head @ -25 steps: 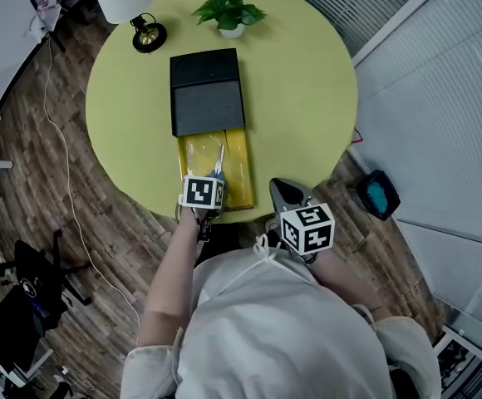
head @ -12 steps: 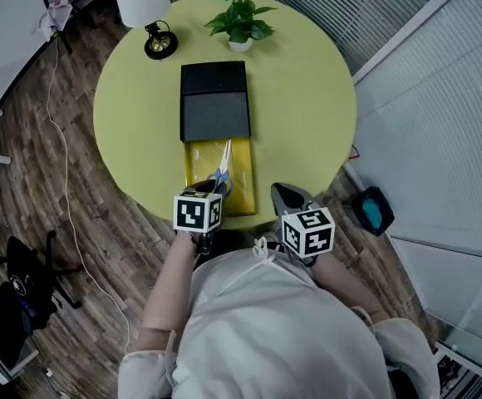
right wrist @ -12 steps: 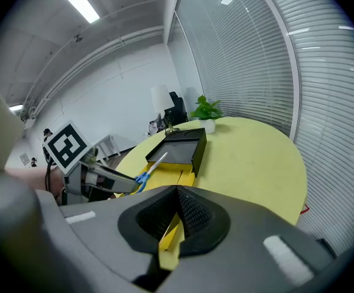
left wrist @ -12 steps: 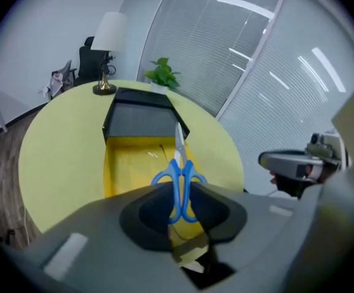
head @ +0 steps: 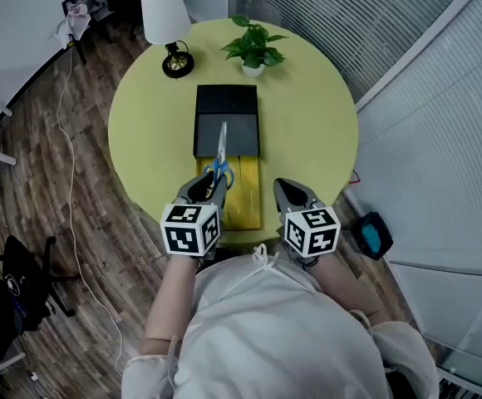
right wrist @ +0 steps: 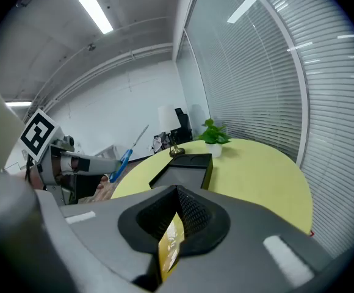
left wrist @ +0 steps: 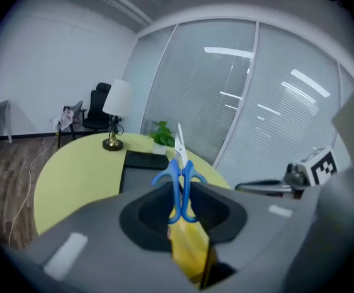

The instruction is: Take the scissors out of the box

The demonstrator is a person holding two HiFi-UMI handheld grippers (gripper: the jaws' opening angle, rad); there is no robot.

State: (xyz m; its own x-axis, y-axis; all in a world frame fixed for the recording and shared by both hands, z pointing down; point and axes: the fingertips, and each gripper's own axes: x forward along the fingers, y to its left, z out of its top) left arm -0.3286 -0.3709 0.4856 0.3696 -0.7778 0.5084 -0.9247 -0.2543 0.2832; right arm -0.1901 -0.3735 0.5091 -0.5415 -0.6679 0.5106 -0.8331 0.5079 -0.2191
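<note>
A pair of scissors [head: 221, 152] with blue handles hangs in the air above the box, blades pointing away from me. My left gripper [head: 210, 183] is shut on the handles; in the left gripper view the scissors [left wrist: 180, 182] stand up between the jaws. The box is a black sleeve [head: 227, 121] with a yellow tray [head: 243, 198] slid out toward me. My right gripper [head: 289, 191] hovers just right of the tray at the table's near edge, jaws together and holding nothing. From the right gripper view, the scissors [right wrist: 127, 154] show at the left.
The round yellow-green table [head: 316, 131] carries a white-shaded lamp [head: 168, 23] and a potted plant [head: 253, 48] at the far side. Wooden floor surrounds it, with a blue object [head: 372, 235] at the right and a black chair [head: 8, 281] at the left.
My left gripper has lifted the scissors up off the yellow tray, blades now over the black sleeve. The right gripper rose a little.
</note>
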